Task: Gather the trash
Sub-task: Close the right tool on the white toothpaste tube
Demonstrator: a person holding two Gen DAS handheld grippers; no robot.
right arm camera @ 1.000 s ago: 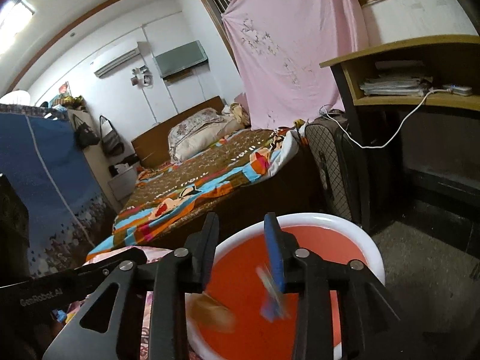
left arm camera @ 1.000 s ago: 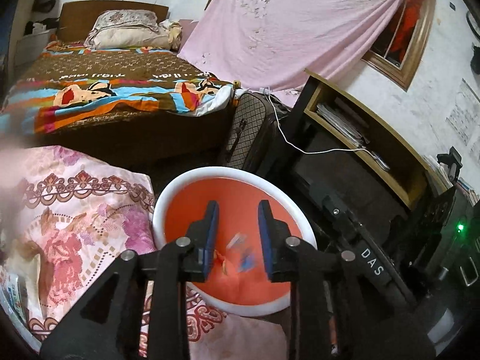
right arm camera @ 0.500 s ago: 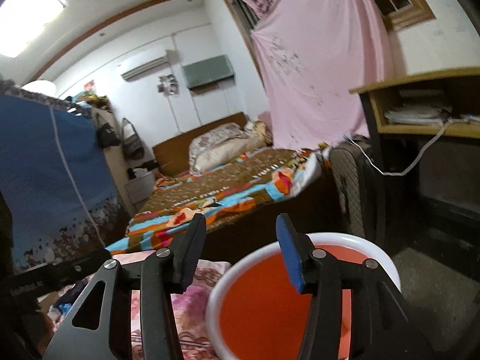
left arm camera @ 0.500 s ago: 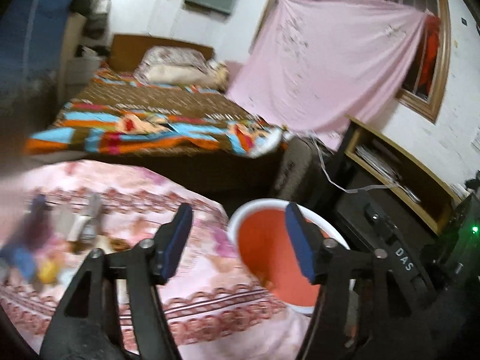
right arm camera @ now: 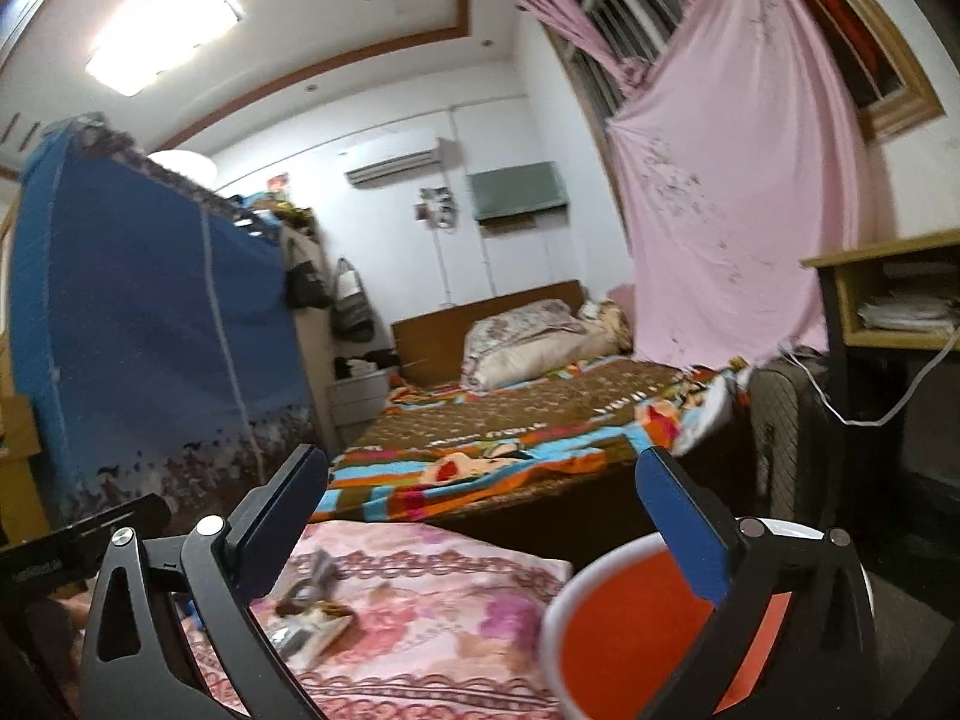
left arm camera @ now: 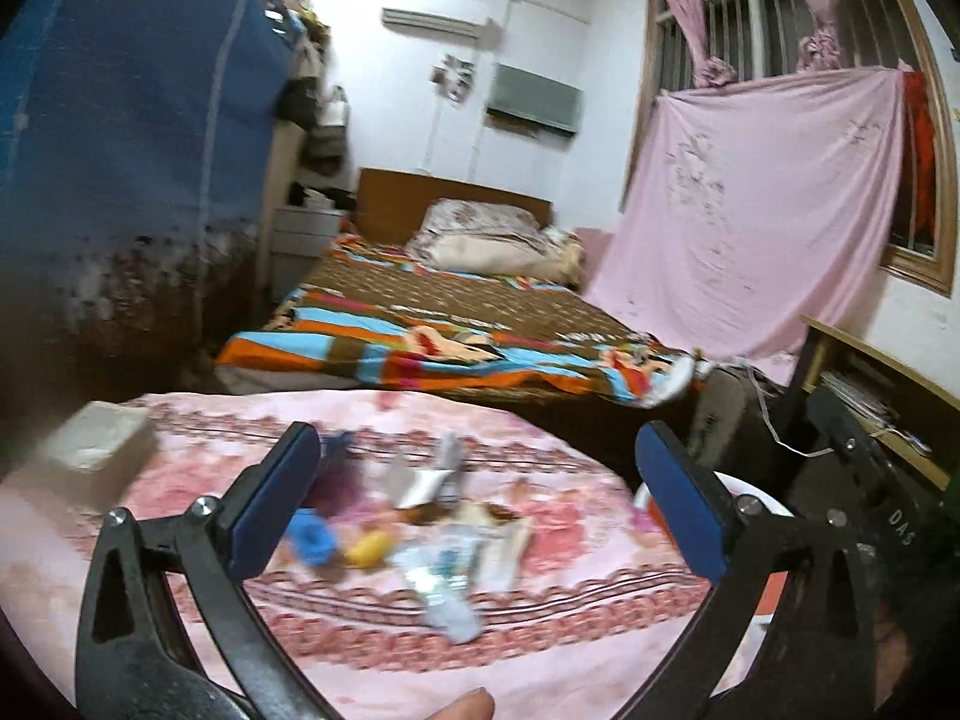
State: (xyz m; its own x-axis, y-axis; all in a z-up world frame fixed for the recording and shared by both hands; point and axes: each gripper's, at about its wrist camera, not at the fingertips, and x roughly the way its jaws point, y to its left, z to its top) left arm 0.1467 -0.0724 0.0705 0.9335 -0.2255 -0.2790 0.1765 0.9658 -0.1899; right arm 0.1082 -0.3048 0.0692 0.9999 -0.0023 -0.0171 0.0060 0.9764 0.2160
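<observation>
Step in hand, my read: reach phase of another pick. Neither tool carries anything.

Left gripper (left arm camera: 474, 492): blue-padded fingers wide apart, empty, hovering above the litter pile. Right gripper (right arm camera: 480, 516): fingers also spread wide, empty, held over the near edge of the bin.

Trash sits on the pink floral cloth-covered worktop (left arm camera: 180, 630), clustered mid-surface between the left fingers in that view:
- clear crumpled plastic wrapper with blue print (left arm camera: 441, 585), nearest item. Long axis runs roughly near-to-far, slightly angled toward the near right.
- small yellow rounded piece (left arm camera: 369, 547) and blue scrap (left arm camera: 312, 540), just beside each other, left of the wrapper.
- white folded paper piece (left arm camera: 420, 483), further back.
- dark purple lump (left arm camera: 336, 480), far left of the pile. Motion blur, can't identify it.

Orange plastic bin with white rim (right arm camera: 636, 630) is just off the worktop's right edge, mouth up.

A pale rectangular block (left arm camera: 99, 444) sits well apart at far left; unclear if it's trash.

Next move, judged: lower left onto the wrapper, pinch across its short axis, carry right to the bin. Thin film, so go low or the fingers will catch cloth.
</observation>
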